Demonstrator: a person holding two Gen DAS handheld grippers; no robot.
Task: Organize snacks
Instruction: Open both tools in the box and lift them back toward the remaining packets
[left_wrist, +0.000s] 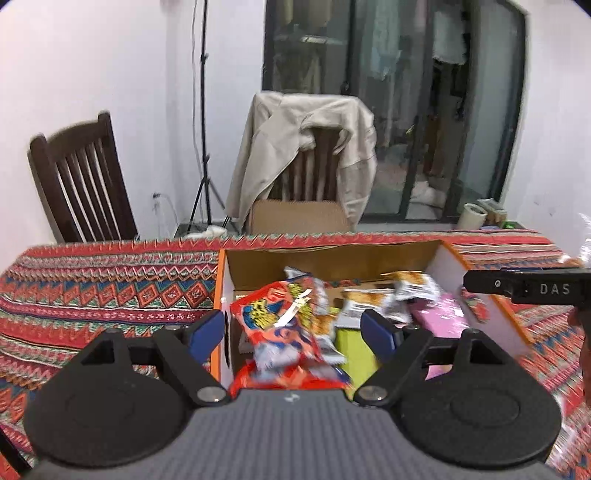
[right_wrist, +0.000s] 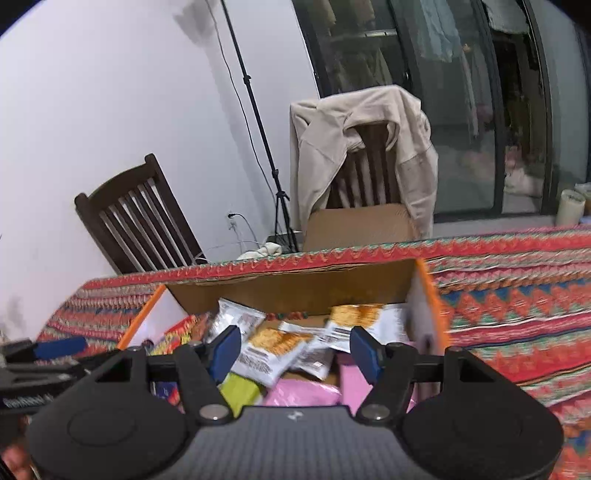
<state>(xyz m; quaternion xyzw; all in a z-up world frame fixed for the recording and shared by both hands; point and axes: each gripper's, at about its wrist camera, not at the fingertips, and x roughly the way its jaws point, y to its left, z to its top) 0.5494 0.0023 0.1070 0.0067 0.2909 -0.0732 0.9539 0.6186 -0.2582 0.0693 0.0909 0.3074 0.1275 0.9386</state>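
We see the bench (left_wrist: 92, 288) under a patterned cloth, carrying an open cardboard box (left_wrist: 332, 264). Inside lie a red snack bag (left_wrist: 284, 325) and white cracker packets (right_wrist: 273, 350), somewhat blurred. Our left claw (left_wrist: 295, 332) and right claw (right_wrist: 293, 352) both stand apart, holding nothing, over the box.

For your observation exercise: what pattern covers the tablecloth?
The tablecloth has red, blue and green zigzag bands, clearest in the left wrist view.
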